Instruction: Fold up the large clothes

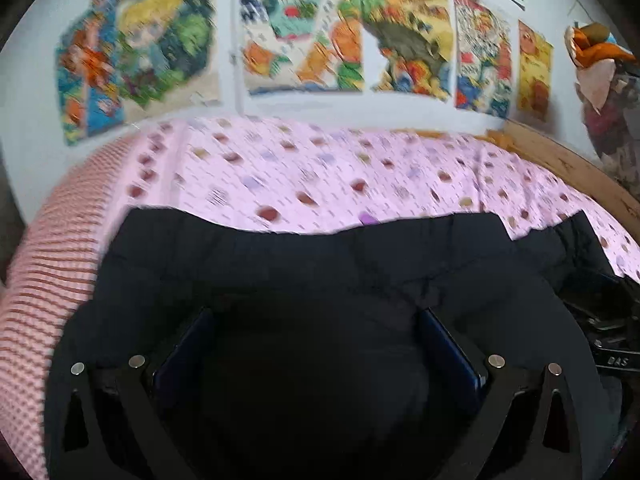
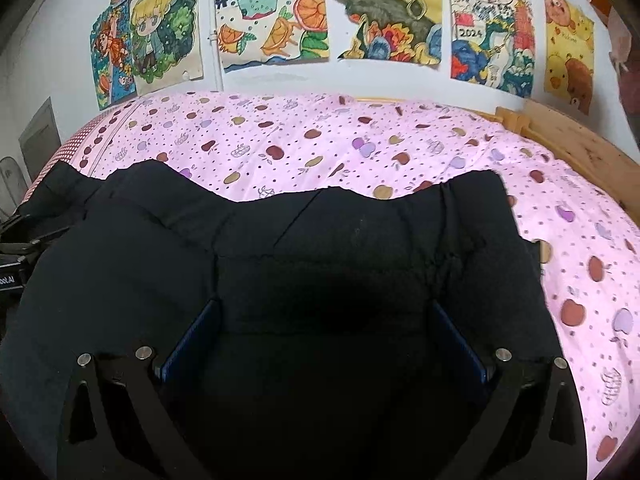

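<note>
Left claw (image 1: 316, 320): jaws spread wide, blue pads (image 1: 188, 348) standing well apart. A black garment (image 1: 320, 264) fills the gap between them and spreads out to both sides and ahead of the claw. Cannot tell whether the pads touch the cloth; nothing is pinched. Left wrist view is motion-blurred.

Right claw (image 2: 326, 312): jaws likewise spread wide, blue pads (image 2: 196, 340) well apart. The same black garment (image 2: 320, 240) lies between and under the fingers and extends ahead. No grip on the cloth visible.

Garment position: flat on the bed (image 2: 320, 140), on a pink sheet printed with apples. Its far edge runs wavy ahead of both claws, with puckered, gathered cloth along it. In the right wrist view a seam crosses just ahead of the fingertips. The garment reaches further to the left of the right claw, and to the right of the left claw.

Beyond the far edge, bare pink sheet (image 1: 320, 168) runs to a white wall. A row of coloured drawings (image 2: 272, 12) is stuck on the wall above the bed. A red-checked strip of bedding (image 1: 48, 272) lies left of the left claw. A wooden bed frame (image 2: 568, 132) shows ahead and right of the right claw.

Part of the other black tool (image 1: 604, 332) shows at the right edge of the left wrist view, resting on the garment.
</note>
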Demonstrator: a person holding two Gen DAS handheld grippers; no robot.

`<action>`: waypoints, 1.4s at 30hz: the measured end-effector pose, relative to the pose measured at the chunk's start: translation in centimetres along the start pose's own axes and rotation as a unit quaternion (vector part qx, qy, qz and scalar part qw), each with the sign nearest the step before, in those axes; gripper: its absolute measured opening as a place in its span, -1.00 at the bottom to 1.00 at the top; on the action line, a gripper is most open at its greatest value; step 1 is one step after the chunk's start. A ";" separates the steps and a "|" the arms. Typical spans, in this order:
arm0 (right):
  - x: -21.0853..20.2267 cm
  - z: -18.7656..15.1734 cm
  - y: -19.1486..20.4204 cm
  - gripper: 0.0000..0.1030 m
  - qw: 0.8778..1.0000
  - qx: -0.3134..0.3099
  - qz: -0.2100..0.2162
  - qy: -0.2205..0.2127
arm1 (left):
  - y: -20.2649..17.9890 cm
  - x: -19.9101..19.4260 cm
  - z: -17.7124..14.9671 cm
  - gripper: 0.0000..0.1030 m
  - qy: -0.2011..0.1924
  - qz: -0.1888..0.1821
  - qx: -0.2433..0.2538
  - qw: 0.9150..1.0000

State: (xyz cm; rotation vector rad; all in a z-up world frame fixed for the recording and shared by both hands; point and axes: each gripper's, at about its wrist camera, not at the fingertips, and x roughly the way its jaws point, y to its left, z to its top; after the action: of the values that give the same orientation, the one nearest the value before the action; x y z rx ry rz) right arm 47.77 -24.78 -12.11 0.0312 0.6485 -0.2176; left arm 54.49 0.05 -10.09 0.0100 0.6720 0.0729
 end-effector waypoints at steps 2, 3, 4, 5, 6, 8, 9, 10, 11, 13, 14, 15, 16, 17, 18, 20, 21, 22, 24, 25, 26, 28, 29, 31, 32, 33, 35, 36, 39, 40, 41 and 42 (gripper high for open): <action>-1.4 0.1 -0.2 0.97 0.999 0.000 -0.030 -0.013 | -0.1 -1.8 0.4 1.00 -0.029 0.019 0.009 0.999; -2.3 0.2 -0.4 0.97 0.999 0.001 -0.037 -0.023 | -0.1 -2.5 0.5 1.00 -0.040 0.023 0.014 0.999; -3.3 0.2 -0.8 0.97 0.999 0.006 -0.039 -0.036 | -0.2 -3.4 0.7 1.00 -0.054 0.029 0.020 0.998; -4.3 0.3 -1.2 0.97 0.998 0.012 -0.038 -0.048 | -0.3 -4.1 0.8 1.00 -0.064 0.034 0.024 0.997; -5.1 0.4 -1.7 0.97 0.998 0.017 -0.037 -0.057 | -0.5 -4.9 0.9 1.00 -0.075 0.039 0.029 0.996; -6.1 0.4 -2.5 0.97 0.997 0.024 -0.038 -0.064 | -0.9 -6.1 1.0 1.00 -0.091 0.049 0.042 0.994; -6.8 0.4 -3.2 0.97 0.997 0.031 -0.039 -0.066 | -1.3 -6.7 0.9 1.00 -0.101 0.054 0.051 0.992; -7.0 0.3 -3.6 0.97 0.996 0.037 -0.040 -0.066 | -1.6 -7.4 0.8 1.00 -0.112 0.059 0.062 0.990; -7.3 0.3 -4.1 0.97 0.996 0.044 -0.040 -0.066 | -1.9 -8.0 0.6 1.00 -0.123 0.062 0.072 0.988; -7.6 0.2 -5.0 0.97 0.996 0.051 -0.043 -0.060 | -2.6 -9.0 0.4 1.00 -0.140 0.063 0.088 0.984; -7.8 0.2 -5.5 0.97 0.996 0.051 -0.049 -0.056 | -2.9 -9.6 0.2 1.00 -0.150 0.062 0.099 0.982; -7.9 0.2 -5.8 0.97 0.996 0.049 -0.055 -0.055 | -3.1 -10.0 0.1 1.00 -0.156 0.063 0.104 0.980; -7.9 0.2 -5.8 0.97 0.996 0.047 -0.059 -0.054 | -3.3 -10.4 0.1 1.00 -0.162 0.063 0.108 0.979; -8.1 0.1 -6.0 0.97 0.996 0.046 -0.062 -0.052 | -3.4 -10.8 0.0 1.00 -0.164 0.062 0.109 0.978; -8.2 0.0 -6.3 0.97 0.996 0.045 -0.065 -0.047 | -3.4 -11.0 0.0 1.00 -0.164 0.060 0.109 0.979; -8.3 0.0 -6.6 0.97 0.996 0.044 -0.069 -0.042 | -3.3 -11.3 0.0 1.00 -0.162 0.059 0.105 0.979; -8.3 -0.1 -6.7 0.97 0.996 0.043 -0.072 -0.040 | -3.3 -11.3 0.0 1.00 -0.160 0.057 0.103 0.980; -8.5 -0.2 -6.8 0.97 0.996 0.042 -0.074 -0.040 | -3.2 -11.4 0.0 1.00 -0.159 0.059 0.102 0.980; -8.7 -0.4 -6.9 0.97 0.995 0.035 -0.084 -0.042 | -3.0 -11.5 -0.3 1.00 -0.161 0.067 0.100 0.980; -9.0 -0.4 -6.8 0.97 0.995 0.030 -0.087 -0.045 | -2.9 -11.4 -0.4 1.00 -0.160 0.070 0.099 0.980; -9.2 -0.4 -6.7 0.97 0.994 0.021 -0.093 -0.050 | -2.7 -11.4 -0.5 1.00 -0.158 0.074 0.098 0.980; -9.8 -0.3 -6.4 0.97 0.993 0.004 -0.101 -0.060 | -2.4 -11.3 -0.7 1.00 -0.153 0.078 0.097 0.980; -10.1 -0.3 -6.3 0.97 0.992 -0.004 -0.105 -0.065 | -2.2 -11.2 -0.8 1.00 -0.150 0.082 0.095 0.981; -10.5 -0.2 -5.9 0.97 0.991 -0.019 -0.110 -0.072 | -1.6 -11.2 -0.9 1.00 -0.147 0.093 0.091 0.981; -10.6 -0.1 -5.8 0.97 0.991 -0.024 -0.111 -0.072 | -1.4 -11.2 -0.9 1.00 -0.147 0.098 0.088 0.980; -10.6 0.0 -5.8 0.97 0.991 -0.027 -0.111 -0.071 | -1.0 -11.2 -0.8 1.00 -0.146 0.107 0.084 0.980; -10.5 -0.1 -5.7 0.97 0.991 -0.030 -0.112 -0.067 | 0.1 -11.3 -0.6 1.00 -0.145 0.128 0.074 0.978; -10.4 -0.1 -5.7 0.97 0.991 -0.032 -0.115 -0.062 | 0.6 -11.3 -0.5 1.00 -0.143 0.132 0.068 0.978; -10.2 -0.4 -5.6 0.97 0.989 -0.042 -0.126 -0.059 | 3.0 -11.2 -0.3 1.00 -0.138 0.150 0.045 0.978; -10.1 -0.5 -5.6 0.97 0.989 -0.046 -0.127 -0.059 | 3.9 -11.1 -0.3 1.00 -0.131 0.154 0.036 0.979; -10.1 -0.5 -5.4 0.97 0.988 -0.052 -0.130 -0.058 | 4.6 -11.0 -0.3 1.00 -0.125 0.155 0.029 0.980; -10.1 -0.7 -5.2 0.97 0.988 -0.061 -0.132 -0.059 | 5.5 -10.7 -0.4 1.00 -0.117 0.158 0.021 0.980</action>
State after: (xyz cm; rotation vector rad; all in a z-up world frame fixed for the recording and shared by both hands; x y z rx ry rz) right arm 38.42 -27.82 -6.33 -0.1859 0.5463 -0.4322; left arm 45.51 4.80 -3.55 0.1632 0.4306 0.3576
